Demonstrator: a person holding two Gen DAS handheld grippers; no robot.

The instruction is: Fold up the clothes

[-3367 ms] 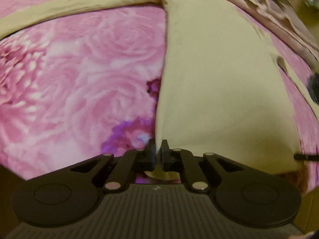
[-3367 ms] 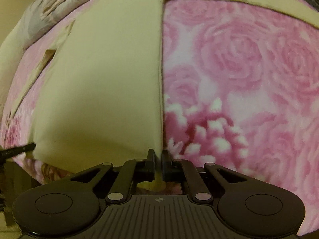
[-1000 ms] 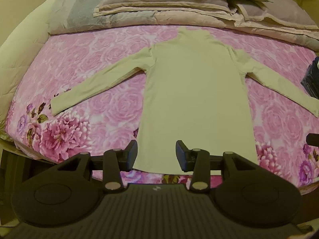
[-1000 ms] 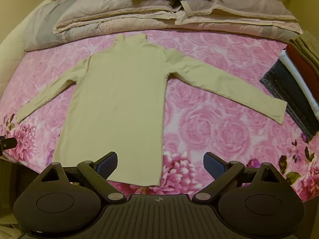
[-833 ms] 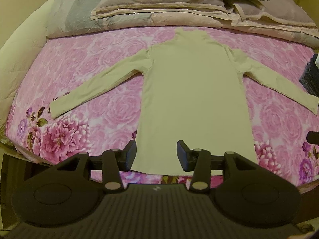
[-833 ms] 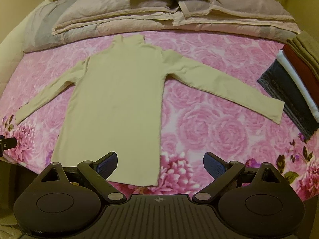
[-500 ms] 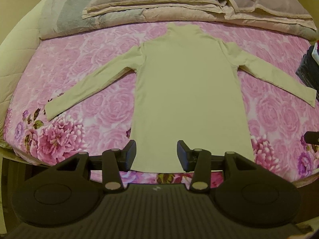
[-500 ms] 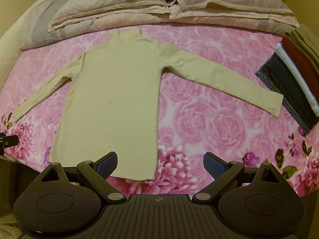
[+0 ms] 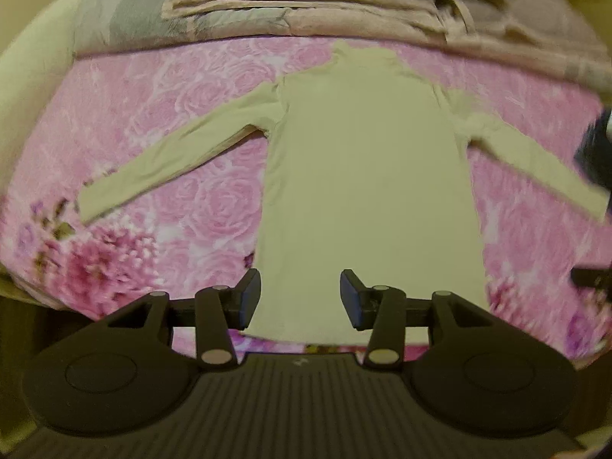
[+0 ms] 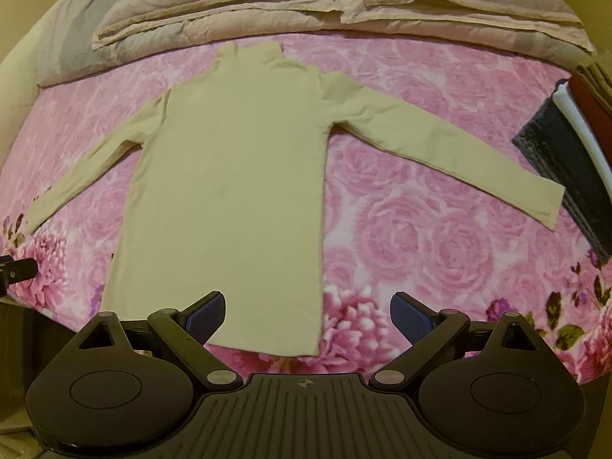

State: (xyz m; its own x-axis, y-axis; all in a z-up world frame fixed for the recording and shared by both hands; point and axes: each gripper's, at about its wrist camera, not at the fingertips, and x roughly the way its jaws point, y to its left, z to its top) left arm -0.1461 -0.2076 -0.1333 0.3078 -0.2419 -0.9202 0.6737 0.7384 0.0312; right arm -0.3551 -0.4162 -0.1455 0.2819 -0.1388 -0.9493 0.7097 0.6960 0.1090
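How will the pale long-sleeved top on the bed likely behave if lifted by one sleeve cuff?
The top lies thin and flat against the floral sheet, so it probably drapes limply. Its long sleeve would likely trail behind. It looks light and unlikely to slip from grippy pads.

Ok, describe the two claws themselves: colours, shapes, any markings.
Both are matte black plastic. The left claw and right claw each have a ribbed central body with a small logo, two round side discs, hinged link arms with silver pivot pins, and blue textured pads on the finger faces. No cables, hands or sleeves show.
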